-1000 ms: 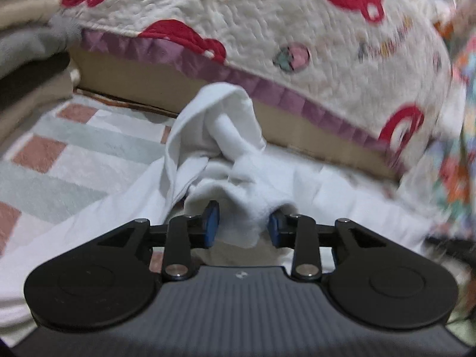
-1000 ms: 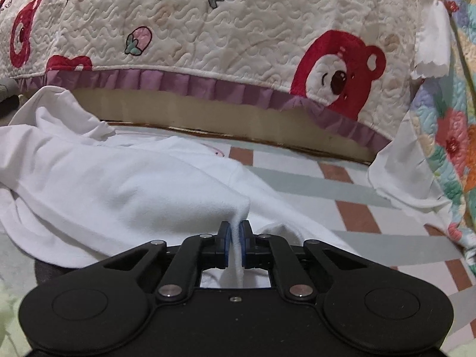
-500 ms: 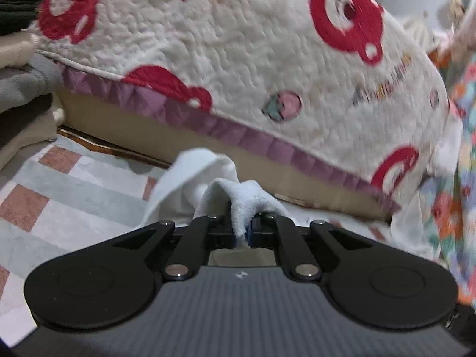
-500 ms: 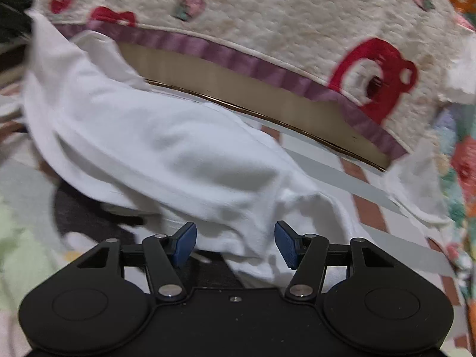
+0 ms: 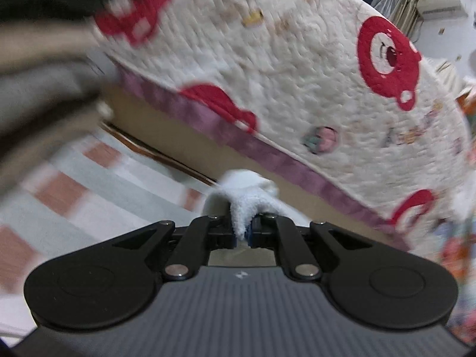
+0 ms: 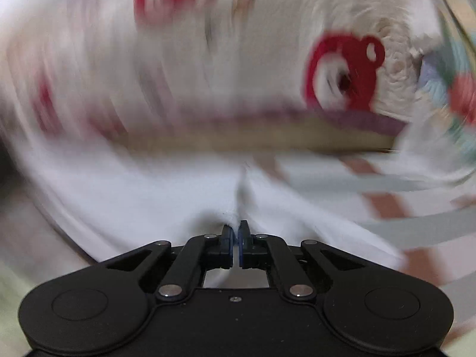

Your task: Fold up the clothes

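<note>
Both grippers, left (image 5: 241,233) and right (image 6: 236,239), pinch the white garment (image 6: 184,196) at 12 o'clock, probably to spread it, though blurred.

A checked rug (image 5: 98,178) of pale grey, white and terracotta squares covers the floor; it also shows at the right in the right wrist view (image 6: 401,196). A white garment (image 6: 154,196) lies spread on it, near and left. Along the far edge stands a bed base (image 5: 178,136), draped with a cream quilt (image 5: 282,68) bearing red bears and a purple frill.
</note>
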The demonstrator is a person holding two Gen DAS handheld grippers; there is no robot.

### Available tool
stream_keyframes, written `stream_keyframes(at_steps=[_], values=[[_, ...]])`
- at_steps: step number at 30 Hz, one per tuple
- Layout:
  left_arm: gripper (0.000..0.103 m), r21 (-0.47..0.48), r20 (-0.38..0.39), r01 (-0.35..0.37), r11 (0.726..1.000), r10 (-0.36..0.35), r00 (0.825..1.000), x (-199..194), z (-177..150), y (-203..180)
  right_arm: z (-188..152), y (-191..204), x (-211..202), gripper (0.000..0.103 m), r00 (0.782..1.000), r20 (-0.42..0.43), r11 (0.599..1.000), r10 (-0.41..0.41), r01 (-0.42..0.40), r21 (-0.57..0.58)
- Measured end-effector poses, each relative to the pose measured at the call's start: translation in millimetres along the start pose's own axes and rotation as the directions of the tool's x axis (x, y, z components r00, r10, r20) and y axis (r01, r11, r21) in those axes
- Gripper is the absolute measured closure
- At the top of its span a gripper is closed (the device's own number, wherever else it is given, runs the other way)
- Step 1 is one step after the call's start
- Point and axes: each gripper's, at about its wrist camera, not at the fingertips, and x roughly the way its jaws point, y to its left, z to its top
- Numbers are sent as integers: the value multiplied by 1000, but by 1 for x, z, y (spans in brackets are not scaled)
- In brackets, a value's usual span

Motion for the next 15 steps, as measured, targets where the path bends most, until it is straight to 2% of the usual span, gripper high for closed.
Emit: stream_keyframes(at_steps=[2, 4, 5, 7, 8, 10, 15], values=[[98, 36, -12, -25, 999, 25, 1000, -2, -8, 4, 16, 11, -7, 99, 1000, -4, 999, -1, 1, -54], [98, -22, -100, -21, 1000, 18, 995, 14, -15, 16, 16, 5, 11, 99, 994, -86, 991, -75, 65, -116], [98, -66, -127, -23, 998, 14, 992, 20, -19, 22, 13, -7, 25, 99, 982, -146, 988, -121, 105, -110], [98, -137, -175, -34, 990, 10, 985, 30, -27, 33, 3, -39, 53, 98, 954, -257, 987, -156, 163, 6], [97, -119, -183, -50, 992, 28, 983, 32, -28, 32, -1, -49, 61, 96, 949, -274, 982, -157, 179, 57], [97, -89, -198, -78, 993, 59, 978, 34, -30, 32, -7, -56, 68, 92, 952, -275, 981, -135, 168, 100], [96, -168, -213, -76, 983, 39, 976, 40, -32, 44, -17, -39, 80, 84, 932, -306, 981, -193, 183, -59]])
